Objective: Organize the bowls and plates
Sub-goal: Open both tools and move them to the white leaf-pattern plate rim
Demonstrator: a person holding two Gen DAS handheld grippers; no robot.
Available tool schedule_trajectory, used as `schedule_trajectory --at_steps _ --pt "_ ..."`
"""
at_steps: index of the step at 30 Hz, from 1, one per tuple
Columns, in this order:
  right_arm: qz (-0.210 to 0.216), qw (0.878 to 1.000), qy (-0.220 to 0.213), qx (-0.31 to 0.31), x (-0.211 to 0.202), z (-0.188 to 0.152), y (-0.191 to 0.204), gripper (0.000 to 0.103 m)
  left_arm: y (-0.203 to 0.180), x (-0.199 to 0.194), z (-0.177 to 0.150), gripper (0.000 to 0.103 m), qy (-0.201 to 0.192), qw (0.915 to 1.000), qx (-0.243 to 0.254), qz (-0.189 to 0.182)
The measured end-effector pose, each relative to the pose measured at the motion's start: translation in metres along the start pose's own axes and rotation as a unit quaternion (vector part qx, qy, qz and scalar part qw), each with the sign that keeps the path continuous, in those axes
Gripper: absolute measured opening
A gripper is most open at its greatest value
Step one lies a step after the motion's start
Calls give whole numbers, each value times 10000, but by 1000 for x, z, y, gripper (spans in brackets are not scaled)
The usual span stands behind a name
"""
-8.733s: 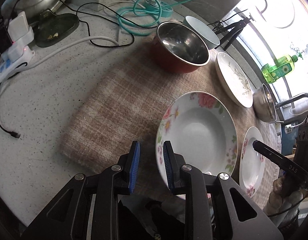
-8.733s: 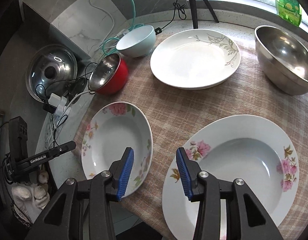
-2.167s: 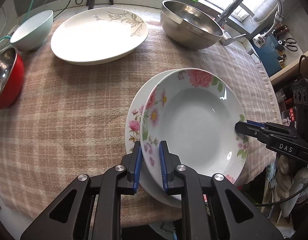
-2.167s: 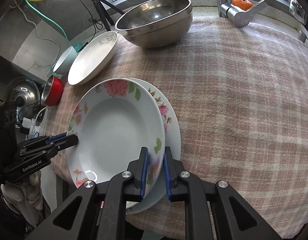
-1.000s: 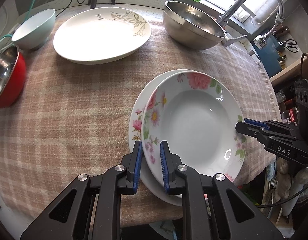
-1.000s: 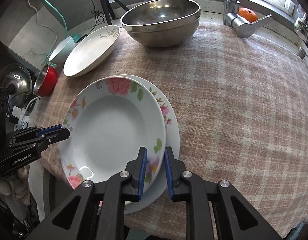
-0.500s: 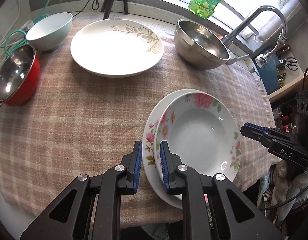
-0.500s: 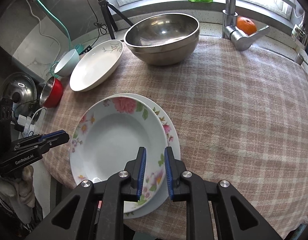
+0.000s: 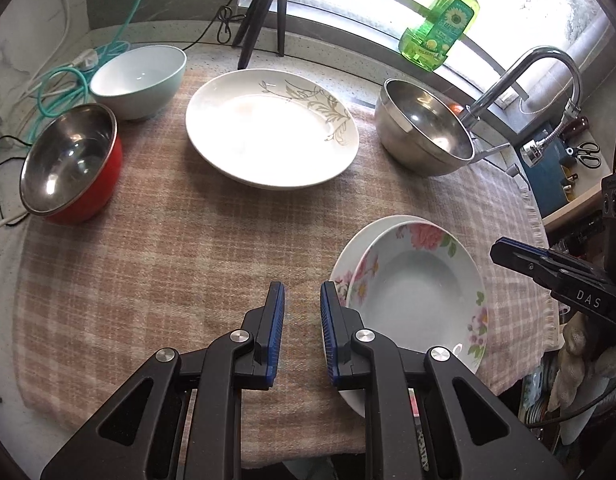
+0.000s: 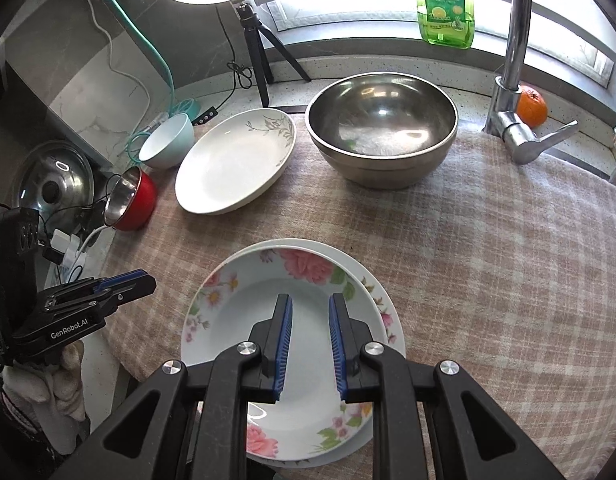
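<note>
Both tools hang empty, jaws nearly closed with a narrow gap: the right tool (image 10: 308,340) above the stacked floral plates (image 10: 267,320), the left tool (image 9: 301,320) just beside them. Beyond the stack stand the white plate (image 9: 271,128) and steel bowl (image 10: 382,128).

two floral plates (image 10: 291,344) stacked; leaf plate (image 9: 271,128) and bowls apart

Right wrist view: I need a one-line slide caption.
Empty right hand-held gripper above two stacked floral plates on a plaid cloth, steel bowl behind.
</note>
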State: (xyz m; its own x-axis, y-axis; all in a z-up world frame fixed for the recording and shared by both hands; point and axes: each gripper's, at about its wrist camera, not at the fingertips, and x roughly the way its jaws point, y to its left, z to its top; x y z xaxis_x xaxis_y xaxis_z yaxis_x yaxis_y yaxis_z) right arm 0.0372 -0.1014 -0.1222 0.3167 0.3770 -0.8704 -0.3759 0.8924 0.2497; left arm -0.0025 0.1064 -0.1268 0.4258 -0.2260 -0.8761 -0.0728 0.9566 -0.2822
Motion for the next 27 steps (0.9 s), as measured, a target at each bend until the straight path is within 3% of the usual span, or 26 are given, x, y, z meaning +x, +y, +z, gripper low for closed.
schedule_trajectory --at_steps 6,14,27 --pt "75 9996 -54 -254 -1 19 19 18 11 -8 7 16 -133 9998 -112 81" --pt "257 9972 50 -701 3 47 46 18 38 -13 18 16 -135 9980 -616 16" --pt "328 9899 393 -1322 39 132 65 18 48 -9 45 16 -259 9957 -889 -95"
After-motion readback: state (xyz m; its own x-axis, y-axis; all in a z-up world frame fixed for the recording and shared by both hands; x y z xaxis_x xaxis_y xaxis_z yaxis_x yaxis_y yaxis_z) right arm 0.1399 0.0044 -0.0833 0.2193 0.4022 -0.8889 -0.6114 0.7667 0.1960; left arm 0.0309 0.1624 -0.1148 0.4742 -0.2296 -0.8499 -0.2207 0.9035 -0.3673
